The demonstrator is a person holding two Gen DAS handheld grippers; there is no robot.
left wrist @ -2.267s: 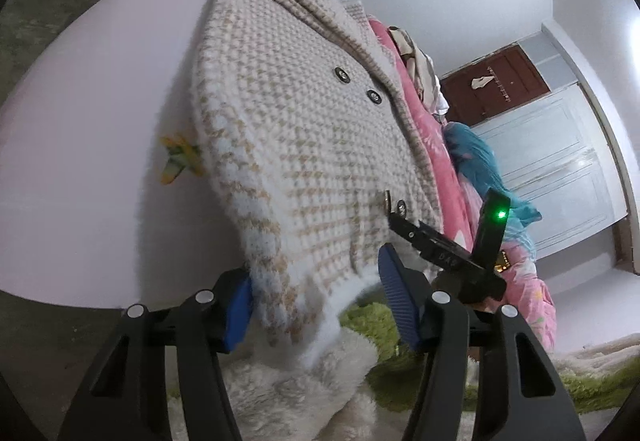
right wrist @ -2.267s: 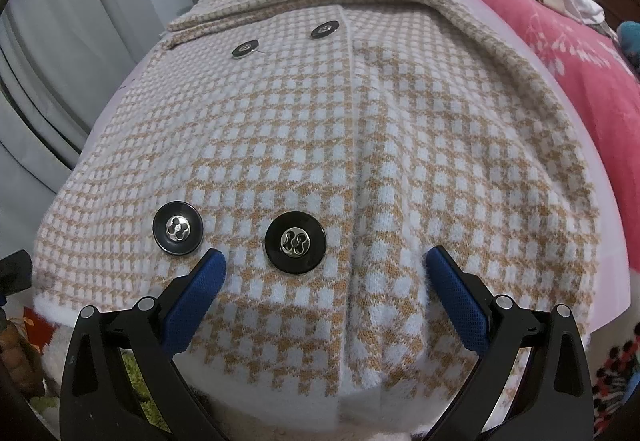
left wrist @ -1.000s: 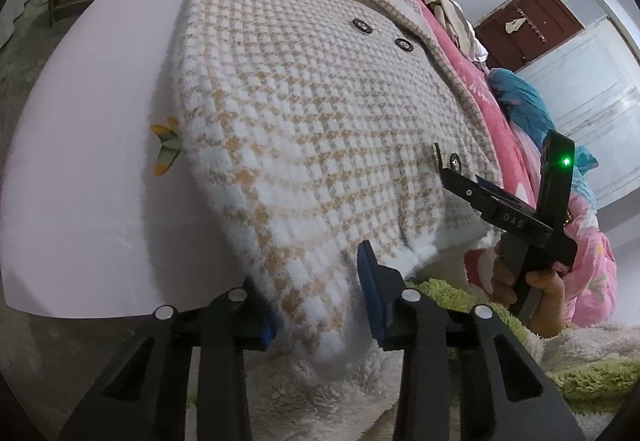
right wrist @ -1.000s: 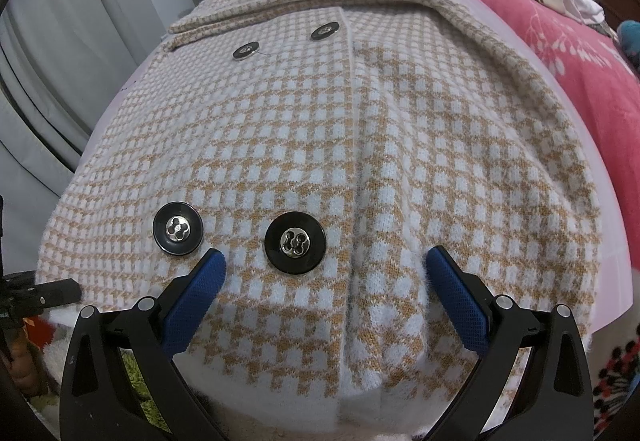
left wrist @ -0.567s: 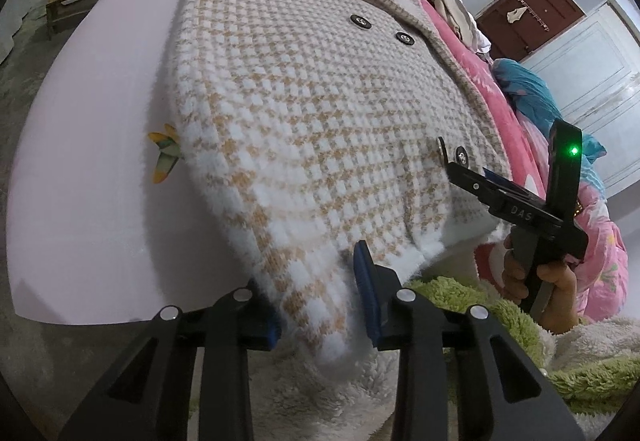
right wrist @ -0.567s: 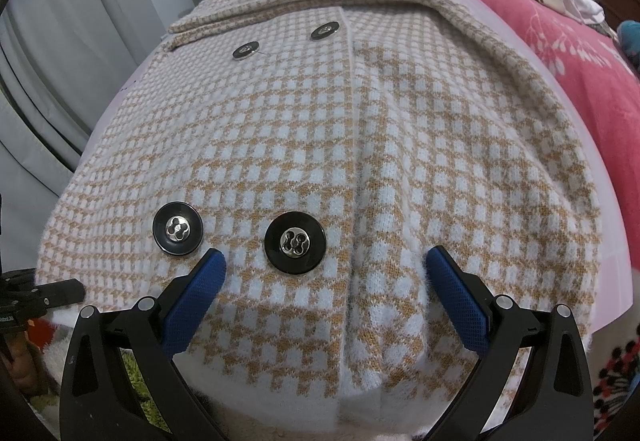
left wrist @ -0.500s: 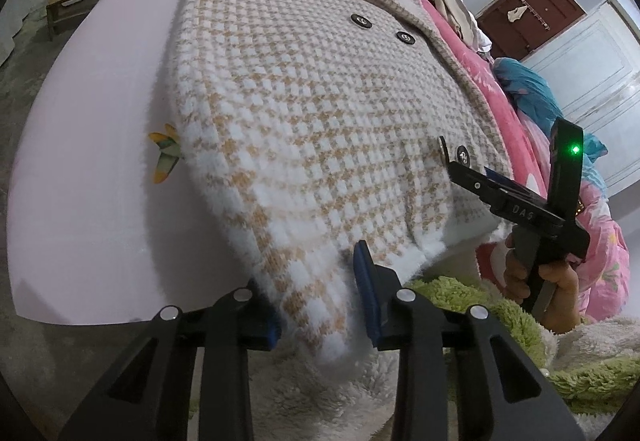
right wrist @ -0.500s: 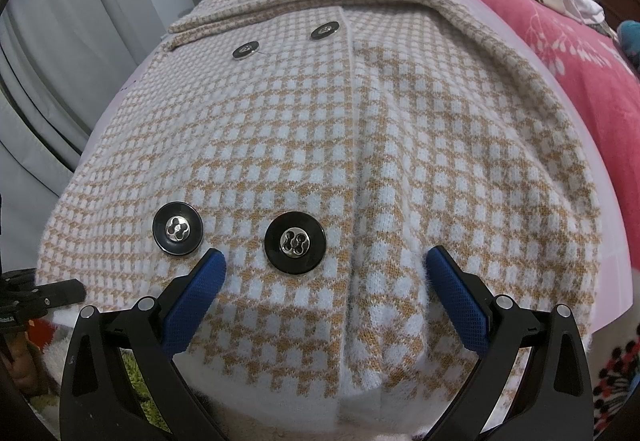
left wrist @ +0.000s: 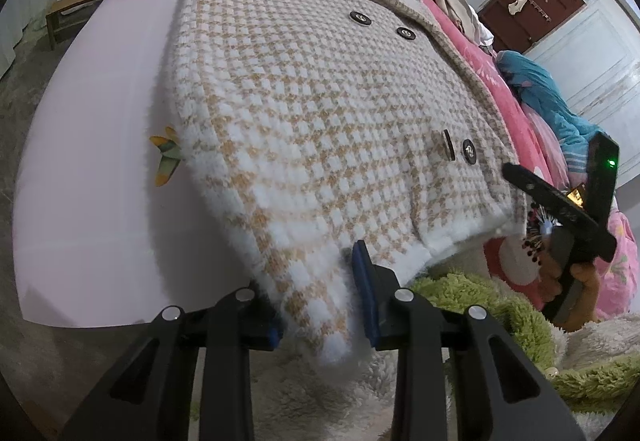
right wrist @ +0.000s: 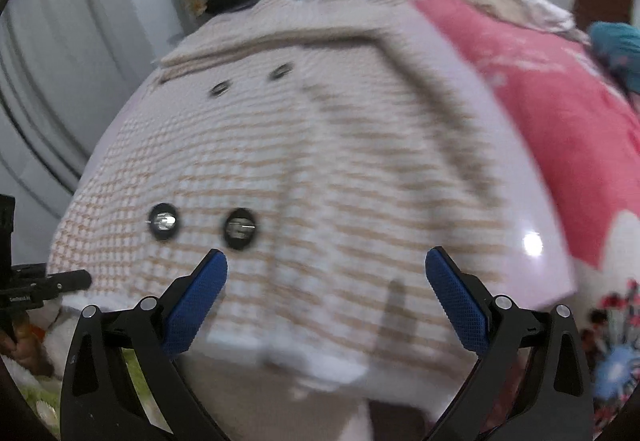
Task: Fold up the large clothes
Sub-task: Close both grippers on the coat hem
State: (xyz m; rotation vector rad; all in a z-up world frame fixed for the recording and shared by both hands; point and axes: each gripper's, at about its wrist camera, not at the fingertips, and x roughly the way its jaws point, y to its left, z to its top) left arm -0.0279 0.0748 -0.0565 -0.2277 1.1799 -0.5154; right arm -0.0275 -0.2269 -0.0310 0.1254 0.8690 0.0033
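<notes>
Now your left tool (left wrist: 320, 301) sits narrow at the bottom centre of its frame, its blue pads pinching the fluffy white corner of the beige-and-white houndstooth knit coat (left wrist: 320, 113), so you have the hem on that side. The coat lies buttons-up on the pale pink worktop (left wrist: 92, 161), filling the middle of both frames, its collar toward the top and its hem hanging over the near edge. Your right tool (right wrist: 326, 289) stands wide in the lower half of its frame, the blue pads above the hem and apparently clear of the cloth; that view is blurred, so contact cannot be ruled out.

To do this step well, bring the right tool down onto the hem corner at the lower right of its frame, well to the side of the two lower black buttons (right wrist: 240, 229), and take a full bite of the thick white edging, not just the fuzz. Match the left tool's depth of grip. Then lift both corners together and level, since uneven height would likely skew the fold toward the collar.
</notes>
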